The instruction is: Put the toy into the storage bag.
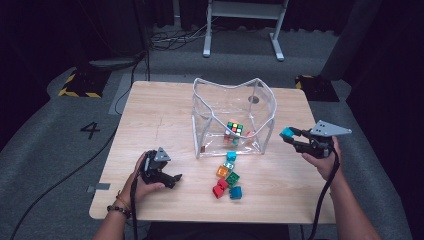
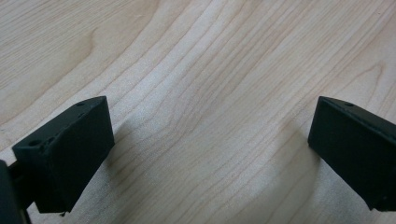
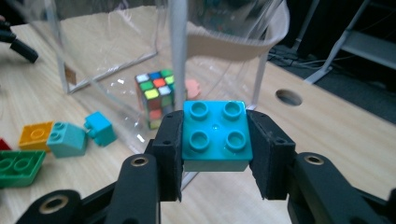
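Clamping a turquoise four-stud brick, the right gripper is held in the air off the right edge of the worktop, its jaws pointing left toward the clear bag; the brick sits studs up, squarely between the two pads, with a pad pressed on each side (the right gripper view shows this best). The right hand wraps the gripper body from below, the forearm coming up from the bottom right corner with the cable hanging beside it.

At the near left, the left hand rests on the worktop with the left gripper lying low and pointing right toward the loose bricks. Its jaws stand wide apart with bare wood between them, nothing in the gap.

Just past the middle of the near half lies a small cluster of bricks: a blue one and a red one nearest, then a green one and an orange one, with two lighter turquoise pieces beyond them, near the bag's front edge.

Farther back stands the clear plastic bag, white-edged and open at the top (its walls sag inward). Inside, on its floor, sits a colour puzzle cube, with a small pink piece just beside it.
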A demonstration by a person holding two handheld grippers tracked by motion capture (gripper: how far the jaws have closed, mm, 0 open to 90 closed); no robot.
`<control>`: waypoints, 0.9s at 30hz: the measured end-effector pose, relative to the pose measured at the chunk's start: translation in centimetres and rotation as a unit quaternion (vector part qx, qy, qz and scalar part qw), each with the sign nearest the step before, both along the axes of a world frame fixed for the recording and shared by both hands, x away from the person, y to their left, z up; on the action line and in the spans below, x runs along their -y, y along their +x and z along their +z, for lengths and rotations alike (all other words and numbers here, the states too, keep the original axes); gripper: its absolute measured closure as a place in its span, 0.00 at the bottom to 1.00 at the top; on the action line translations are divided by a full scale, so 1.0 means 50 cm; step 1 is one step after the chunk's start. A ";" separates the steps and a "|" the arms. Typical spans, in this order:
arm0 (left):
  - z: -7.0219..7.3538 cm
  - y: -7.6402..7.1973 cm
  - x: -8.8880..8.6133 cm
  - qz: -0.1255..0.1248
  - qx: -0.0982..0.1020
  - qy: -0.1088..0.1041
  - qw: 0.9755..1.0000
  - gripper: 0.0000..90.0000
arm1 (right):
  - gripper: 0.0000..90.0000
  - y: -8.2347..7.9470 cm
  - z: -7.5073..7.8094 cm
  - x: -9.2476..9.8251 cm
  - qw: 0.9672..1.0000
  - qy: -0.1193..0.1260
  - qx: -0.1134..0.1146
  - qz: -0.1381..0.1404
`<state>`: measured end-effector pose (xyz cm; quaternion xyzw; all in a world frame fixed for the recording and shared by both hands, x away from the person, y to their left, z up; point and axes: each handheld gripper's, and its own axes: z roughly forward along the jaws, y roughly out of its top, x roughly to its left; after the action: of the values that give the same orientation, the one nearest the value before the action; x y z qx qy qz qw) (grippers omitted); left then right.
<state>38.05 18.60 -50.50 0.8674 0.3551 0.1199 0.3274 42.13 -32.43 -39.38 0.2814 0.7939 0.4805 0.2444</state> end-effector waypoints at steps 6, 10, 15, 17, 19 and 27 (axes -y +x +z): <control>0.000 0.000 0.000 0.000 0.000 0.000 1.000 0.00 | 0.66 0.017 0.060 -0.004 1.000 0.001 0.023 -0.009; 0.000 0.000 0.000 0.000 0.000 0.000 1.000 0.00 | 0.66 0.027 0.098 -0.011 0.999 0.000 0.035 -0.007; 0.000 0.000 0.000 -0.001 0.001 0.000 1.000 0.00 | 0.66 0.041 0.145 -0.024 0.999 0.003 0.049 -0.007; 0.000 0.000 0.000 0.000 0.000 0.000 1.000 0.00 | 0.66 0.046 0.160 -0.029 0.999 0.006 0.053 -0.007; 0.000 0.000 0.000 0.000 0.000 0.000 1.000 0.00 | 0.66 0.054 0.173 -0.032 0.998 0.010 0.056 -0.002; 0.000 0.000 0.000 0.000 0.000 0.000 1.000 0.00 | 0.66 0.090 0.201 -0.059 0.999 0.012 0.048 0.012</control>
<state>38.05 18.60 -50.50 0.8675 0.3546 0.1201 0.3275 46.61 -29.49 -29.35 0.2513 0.7786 0.5061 0.2728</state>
